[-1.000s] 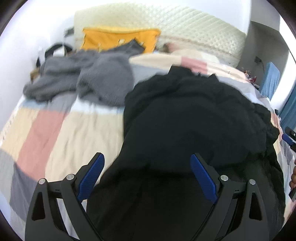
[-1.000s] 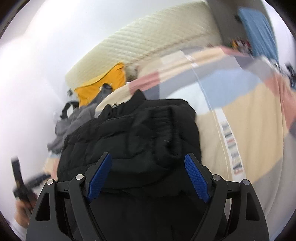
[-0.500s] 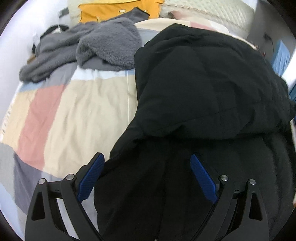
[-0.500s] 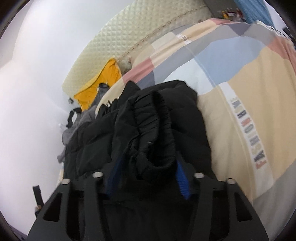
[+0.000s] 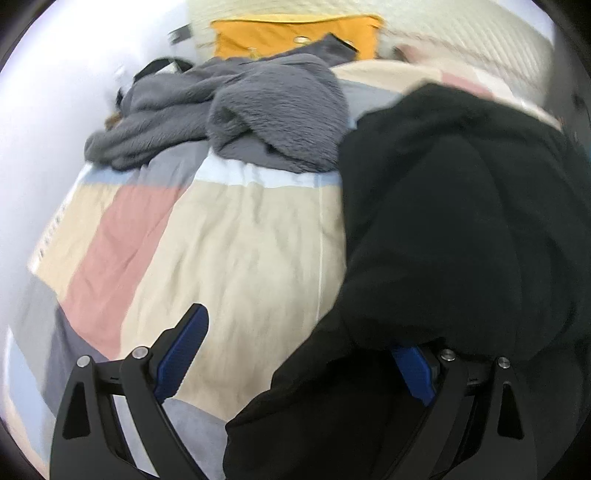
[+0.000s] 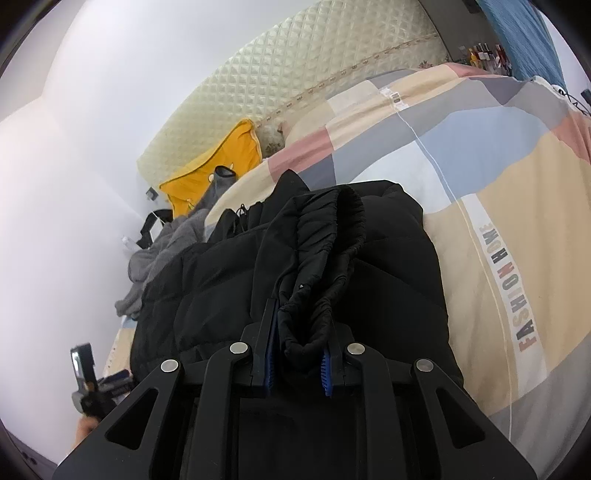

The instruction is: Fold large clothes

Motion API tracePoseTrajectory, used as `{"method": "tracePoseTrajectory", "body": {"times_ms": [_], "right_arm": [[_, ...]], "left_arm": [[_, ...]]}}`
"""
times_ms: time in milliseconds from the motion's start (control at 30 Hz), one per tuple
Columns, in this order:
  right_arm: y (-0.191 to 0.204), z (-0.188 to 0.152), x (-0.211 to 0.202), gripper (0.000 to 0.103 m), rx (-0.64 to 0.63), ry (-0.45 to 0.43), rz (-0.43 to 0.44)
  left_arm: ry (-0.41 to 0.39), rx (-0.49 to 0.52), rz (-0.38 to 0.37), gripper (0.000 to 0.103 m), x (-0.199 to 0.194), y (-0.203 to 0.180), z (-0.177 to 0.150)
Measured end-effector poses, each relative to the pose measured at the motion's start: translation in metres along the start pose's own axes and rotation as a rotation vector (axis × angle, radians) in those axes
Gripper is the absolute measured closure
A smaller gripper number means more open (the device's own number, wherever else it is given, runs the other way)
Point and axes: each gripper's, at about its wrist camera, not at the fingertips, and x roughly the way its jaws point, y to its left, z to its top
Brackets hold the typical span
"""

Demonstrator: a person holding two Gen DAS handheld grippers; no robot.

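Observation:
A large black puffer jacket [image 5: 461, 229] lies on the patchwork bedspread [image 5: 236, 251]. It also shows in the right wrist view [image 6: 229, 280]. My right gripper [image 6: 299, 358] is shut on the jacket's elastic cuffed sleeve [image 6: 325, 258] and holds it over the jacket body. My left gripper [image 5: 299, 354] is open at the jacket's left edge. Its left finger [image 5: 181, 350] is over the bedspread, and black fabric covers most of its right finger [image 5: 413, 373].
A grey fleece garment [image 5: 236, 107] is heaped at the far left of the bed, with a yellow pillow [image 5: 295, 35] and a quilted cream headboard [image 6: 295, 77] behind. The bedspread [image 6: 517, 206] lies open to the right of the jacket. A white wall runs along the left.
My right gripper has shut on the jacket's sleeve cuff and lifted it. My left gripper has shifted left to the jacket's edge, still open.

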Motion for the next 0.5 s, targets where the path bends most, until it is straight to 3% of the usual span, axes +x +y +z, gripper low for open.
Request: {"method": "tracePoseTrajectory", "body": {"times_ms": [267,367,500], "right_arm": [[0.031,-0.003,-0.014,0.086,-0.085,-0.045,0.071],[0.041,-0.009,-0.004,0.086,-0.158,-0.008,-0.002],[0.028,-0.019,0.02,0.086,-0.189,0.069,-0.099]], "left_arm": [[-0.036,-0.211,-0.029,0.009,-0.005,0.033,0.005],[-0.02,-0.243,-0.044,0.008,0.001,0.039,0.003],[-0.019,-0.209,-0.038,0.008,0.004,0.035,0.002]]}}
